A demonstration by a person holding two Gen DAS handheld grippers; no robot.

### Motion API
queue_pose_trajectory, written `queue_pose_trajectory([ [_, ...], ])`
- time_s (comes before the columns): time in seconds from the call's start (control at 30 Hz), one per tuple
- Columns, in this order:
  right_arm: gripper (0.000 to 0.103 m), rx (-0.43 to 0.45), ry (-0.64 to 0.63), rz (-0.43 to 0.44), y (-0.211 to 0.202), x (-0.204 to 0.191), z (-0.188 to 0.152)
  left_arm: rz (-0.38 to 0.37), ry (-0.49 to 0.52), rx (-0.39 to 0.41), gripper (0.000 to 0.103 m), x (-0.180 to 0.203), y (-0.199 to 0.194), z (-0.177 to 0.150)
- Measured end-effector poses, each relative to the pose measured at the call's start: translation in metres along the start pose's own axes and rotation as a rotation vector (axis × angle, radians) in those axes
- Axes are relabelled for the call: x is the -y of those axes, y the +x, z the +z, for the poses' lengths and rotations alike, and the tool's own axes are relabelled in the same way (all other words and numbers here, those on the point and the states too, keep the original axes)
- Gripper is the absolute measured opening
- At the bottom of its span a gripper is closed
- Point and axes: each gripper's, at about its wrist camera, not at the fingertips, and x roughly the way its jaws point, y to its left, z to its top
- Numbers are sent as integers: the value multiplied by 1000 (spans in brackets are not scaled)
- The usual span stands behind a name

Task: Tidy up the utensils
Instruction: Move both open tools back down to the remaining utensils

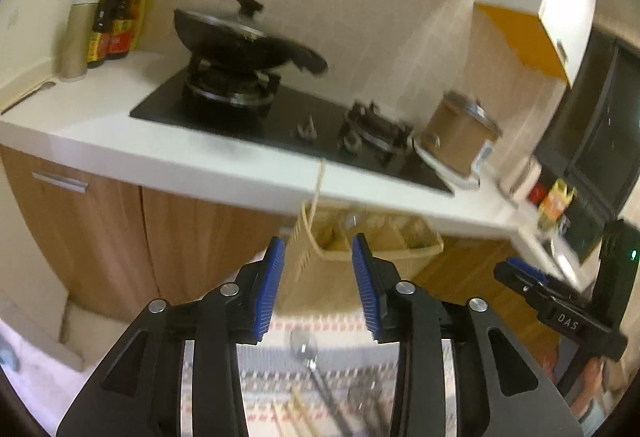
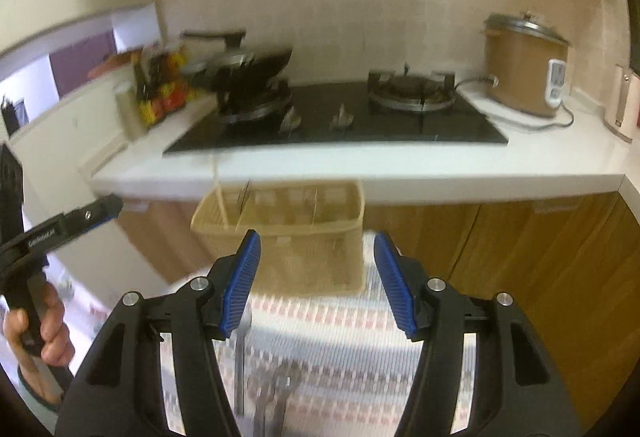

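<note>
A beige slotted utensil basket (image 1: 360, 257) (image 2: 296, 237) with several compartments stands at the far end of a patterned mat (image 2: 336, 341). One chopstick (image 1: 318, 193) (image 2: 218, 189) stands in its left end. Metal spoons (image 1: 304, 347) (image 2: 276, 393) and chopsticks (image 1: 302, 409) lie on the mat below the grippers. My left gripper (image 1: 318, 285) is open and empty, just in front of the basket. My right gripper (image 2: 316, 281) is open wide and empty, also in front of the basket. The right gripper also shows at the right of the left wrist view (image 1: 532, 285).
A white counter (image 2: 360, 169) carries a black gas hob (image 2: 344, 121), a black wok (image 1: 244, 41) on the left burner, a brown rice cooker (image 2: 524, 69) and sauce bottles (image 1: 116, 21). Wood cabinet doors (image 1: 120, 229) are below. A hand (image 2: 44, 325) holds the left gripper.
</note>
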Motion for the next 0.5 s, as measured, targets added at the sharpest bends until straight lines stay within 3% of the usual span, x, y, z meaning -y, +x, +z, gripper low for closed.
queue_pose_trajectory([
  [0.07, 55, -72, -10, 6, 7, -3, -9, -1, 14, -51, 37, 2, 3, -7],
  [0.27, 55, -395, -12, 102, 57, -11, -55, 16, 29, -278, 44, 1, 45, -40],
  [0.37, 55, -482, -20, 163, 77, -22, -79, 17, 14, -379, 44, -5, 76, -58],
  [0.5, 55, -490, -26, 233, 88, -34, -101, 46, -12, -459, 44, -16, 117, -77],
])
